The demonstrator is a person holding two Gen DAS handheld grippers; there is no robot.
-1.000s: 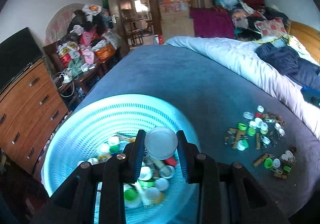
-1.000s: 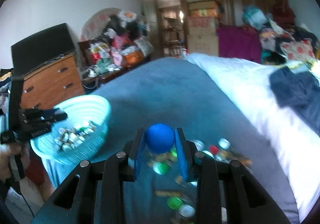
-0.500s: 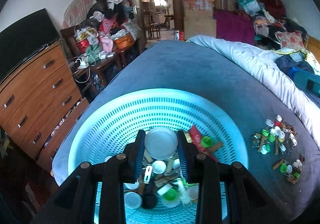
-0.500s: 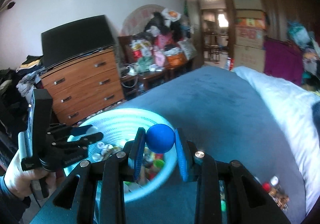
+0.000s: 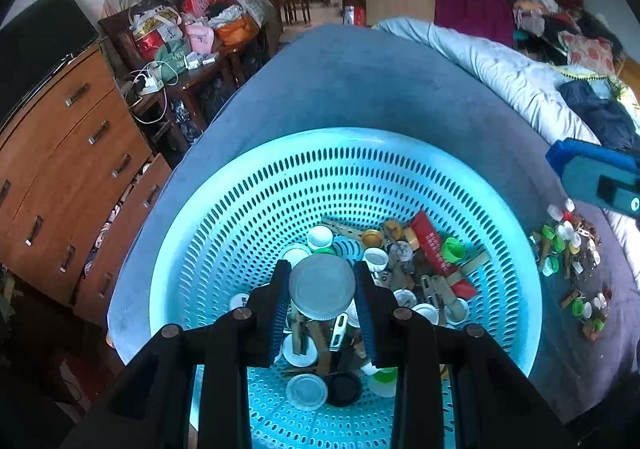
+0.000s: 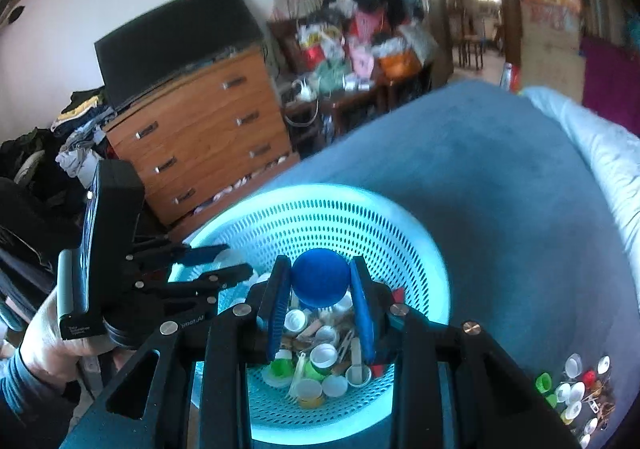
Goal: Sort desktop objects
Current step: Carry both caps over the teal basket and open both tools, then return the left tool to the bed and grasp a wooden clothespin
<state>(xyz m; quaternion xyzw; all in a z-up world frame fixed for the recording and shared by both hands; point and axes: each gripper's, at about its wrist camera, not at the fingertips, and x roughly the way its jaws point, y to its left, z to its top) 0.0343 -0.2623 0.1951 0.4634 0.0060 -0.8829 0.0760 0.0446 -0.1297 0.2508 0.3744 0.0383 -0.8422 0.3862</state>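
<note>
My left gripper [image 5: 322, 289] is shut on a round grey lid [image 5: 322, 287] and holds it above the inside of a light blue perforated basket [image 5: 344, 177]. The basket holds several caps, clips and a red packet [image 5: 436, 249]. My right gripper [image 6: 320, 289] is shut on a blue ball [image 6: 320, 283] and hovers over the same basket [image 6: 400, 225]. The left gripper also shows in the right wrist view [image 6: 208, 265], at the basket's left rim. A pile of loose caps and clips [image 5: 568, 249] lies on the blue blanket to the right of the basket.
The basket sits near the left edge of a bed with a blue blanket [image 5: 360, 81]. A wooden dresser [image 5: 64, 169] stands to the left beyond the edge. A white duvet [image 5: 500, 65] lies to the right. More caps [image 6: 576, 389] lie at the right.
Both grippers have moved left and over the basket, each still holding its object. The right gripper travelled from the pile of caps to above the basket.
</note>
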